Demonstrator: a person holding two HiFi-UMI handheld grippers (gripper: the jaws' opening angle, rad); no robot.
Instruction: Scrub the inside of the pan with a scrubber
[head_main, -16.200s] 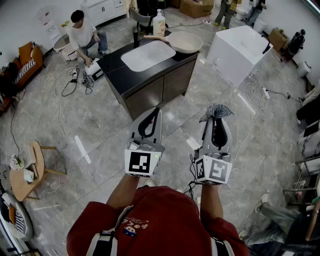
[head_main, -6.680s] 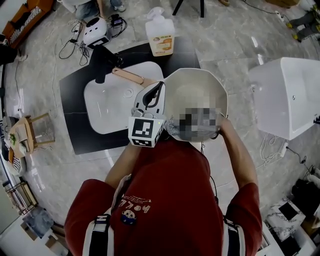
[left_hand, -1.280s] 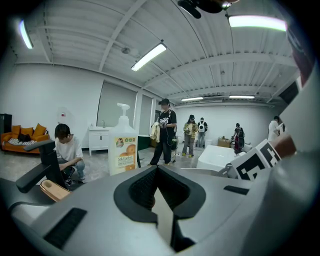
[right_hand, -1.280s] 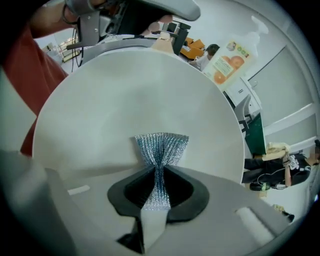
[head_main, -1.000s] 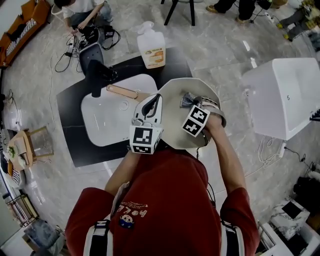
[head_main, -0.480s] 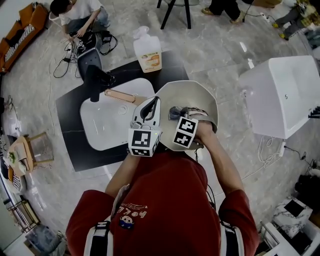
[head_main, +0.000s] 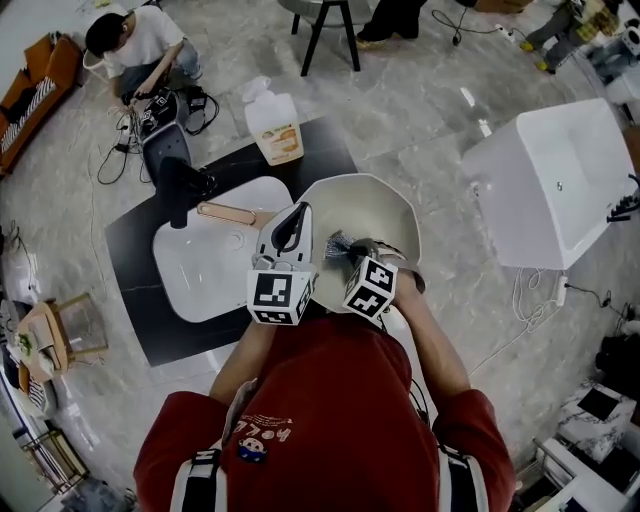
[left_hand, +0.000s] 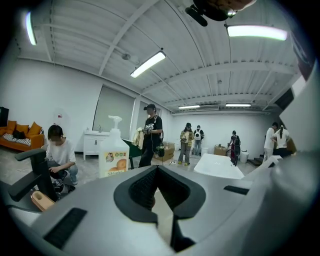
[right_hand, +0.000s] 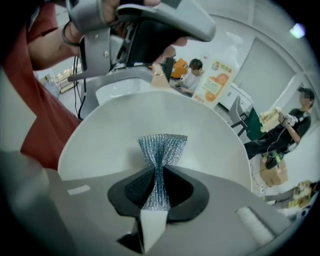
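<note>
The right claw (right_hand: 159, 170) is clenched on the silver mesh scrubber (right_hand: 161, 146), whose fanned end touches the inside of the pan (right_hand: 110, 135). The left claw (left_hand: 158, 169) pinches its rim.

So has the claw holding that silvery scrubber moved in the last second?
Yes. The right claw has slid the scrubber across the pan, from near its middle toward its left side, closer to the left claw.

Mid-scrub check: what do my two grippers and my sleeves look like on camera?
The left gripper and the right gripper both have pale grey shells, black ribbed pads, and a white cube with black square markers at the back. The sleeves are red.
</note>
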